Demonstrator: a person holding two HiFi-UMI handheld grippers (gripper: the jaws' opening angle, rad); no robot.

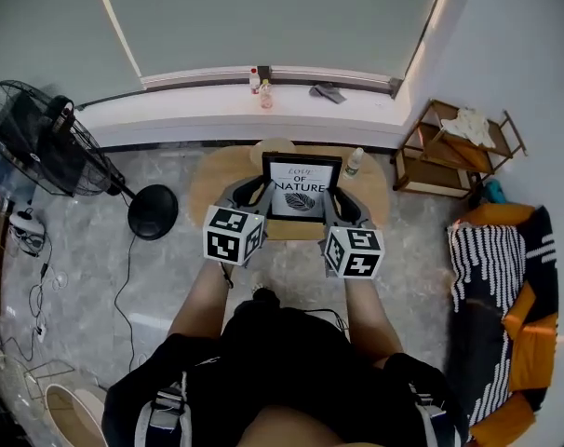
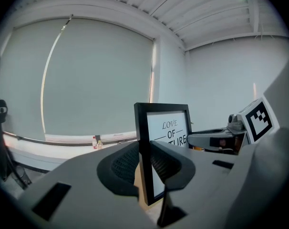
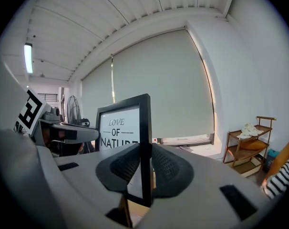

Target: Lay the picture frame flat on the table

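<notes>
Both grippers are holding the picture frame (image 1: 302,186) upright, print facing the person. The left gripper (image 2: 145,165) is clamping the frame's left side bar btwn its pads, w/ the bar running straight up thru the jaw gap, and the right gripper (image 3: 145,168) is doing the same on the right side bar. Neither pair is closing fully; each is stopping at the bar's thickness, pads pressing both faces. So the frame is spanning btwn the two jaw pairs, glass & text lying inboard of each, top edge rising well above the pads, bottom edge dropping just below them. The table (image 1: 217,170) is lying under and ahead of the jaws. Wood is showing below the bar in both gripper views, but I can't tell whether the bottom edge is touching it. Judging by this, the step in hand is positioning the frame over the table, laying-down not yet done. Next move is prob. calling for both grippers tipping together at the same rate till the frame goes flat, then releasing together; uneven tipping would be twisting it in the pads. A small bottle (image 1: 355,161) is standing just beyond the right jaws, so it needs avoiding.
</notes>
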